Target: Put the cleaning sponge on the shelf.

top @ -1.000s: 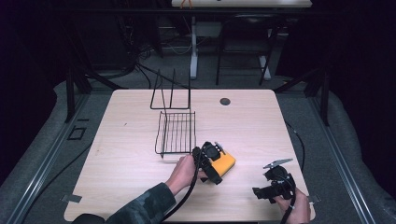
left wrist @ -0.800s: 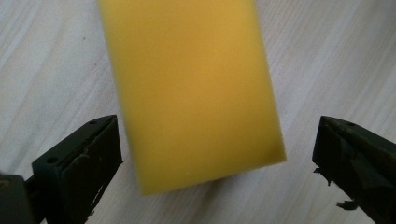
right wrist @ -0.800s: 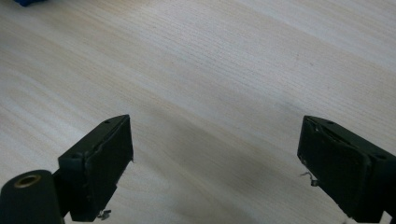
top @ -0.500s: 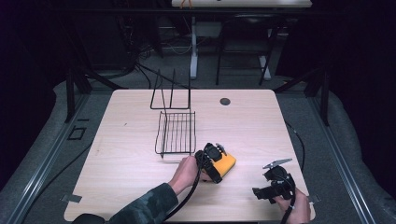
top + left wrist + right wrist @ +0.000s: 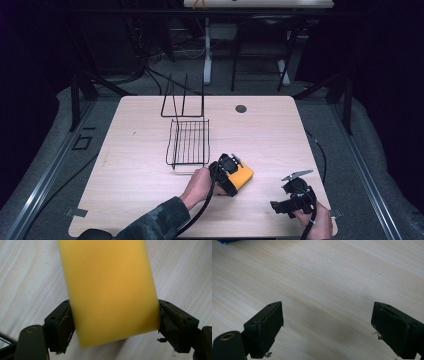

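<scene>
No brand, label or writing could be read on anything. The yellow sponge [image 5: 110, 292] lay on the wooden worktop [image 5: 135, 170], just right of the black wire rack [image 5: 189, 142]. The left hand-held gripper [image 5: 113, 323] had just been closing and clenched the sponge's near end between its pads. The right hand-held gripper [image 5: 327, 325] hovered released, well apart

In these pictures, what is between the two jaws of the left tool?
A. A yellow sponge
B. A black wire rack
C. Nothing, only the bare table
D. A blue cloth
A: in the left gripper view the yellow sponge sits between the two black jaws of the left tool, which have just been closing and press on its sides; the wire rack stands apart on the table.
</scene>
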The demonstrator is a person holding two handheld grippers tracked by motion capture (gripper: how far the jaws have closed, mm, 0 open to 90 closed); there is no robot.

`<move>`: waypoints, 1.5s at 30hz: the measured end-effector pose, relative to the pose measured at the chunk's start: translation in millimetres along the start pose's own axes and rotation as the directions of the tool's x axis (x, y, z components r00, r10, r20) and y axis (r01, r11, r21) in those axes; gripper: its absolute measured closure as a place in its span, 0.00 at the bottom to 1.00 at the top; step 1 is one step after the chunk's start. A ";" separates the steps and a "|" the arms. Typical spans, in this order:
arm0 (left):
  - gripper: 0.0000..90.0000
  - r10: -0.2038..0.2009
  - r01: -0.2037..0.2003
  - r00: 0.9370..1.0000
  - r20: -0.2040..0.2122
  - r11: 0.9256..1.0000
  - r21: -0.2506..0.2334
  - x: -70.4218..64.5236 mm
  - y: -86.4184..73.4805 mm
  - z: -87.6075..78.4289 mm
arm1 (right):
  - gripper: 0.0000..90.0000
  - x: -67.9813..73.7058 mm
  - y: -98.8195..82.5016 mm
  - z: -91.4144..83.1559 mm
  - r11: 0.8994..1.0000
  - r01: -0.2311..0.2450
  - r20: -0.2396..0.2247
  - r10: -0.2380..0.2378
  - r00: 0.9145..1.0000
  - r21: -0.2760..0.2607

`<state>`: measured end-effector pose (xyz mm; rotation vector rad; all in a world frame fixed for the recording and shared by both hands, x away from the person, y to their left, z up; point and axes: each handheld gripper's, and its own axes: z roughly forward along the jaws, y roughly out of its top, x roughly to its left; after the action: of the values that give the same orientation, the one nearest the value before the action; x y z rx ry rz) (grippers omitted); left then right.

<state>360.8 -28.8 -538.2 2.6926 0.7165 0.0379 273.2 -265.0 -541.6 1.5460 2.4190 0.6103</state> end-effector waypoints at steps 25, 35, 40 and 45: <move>0.25 0.000 -0.001 1.000 -0.015 0.998 -0.060 3.7 -16.0 -20.4 | 0.11 0.9 0.1 0.4 1.000 0.005 0.004 -0.005 1.000 0.005; 0.25 -0.011 0.009 1.000 -0.022 0.995 -0.101 7.3 -24.1 -34.2 | 0.11 1.3 0.4 0.4 1.000 0.007 0.002 -0.007 1.000 0.015; 0.25 -0.016 0.013 1.000 -0.027 0.994 -0.106 9.4 -26.3 -38.4 | 0.11 1.5 0.4 0.3 1.000 0.007 0.003 -0.007 1.000 0.016; 0.25 -0.018 0.014 0.999 -0.028 0.993 -0.117 10.3 -29.3 -43.9 | 0.11 0.9 0.1 0.2 1.000 0.006 0.003 -0.006 1.000 0.008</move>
<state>350.8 14.4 -507.8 2.5796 0.7214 0.1118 272.9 -264.1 -541.7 1.5413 2.4254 0.5972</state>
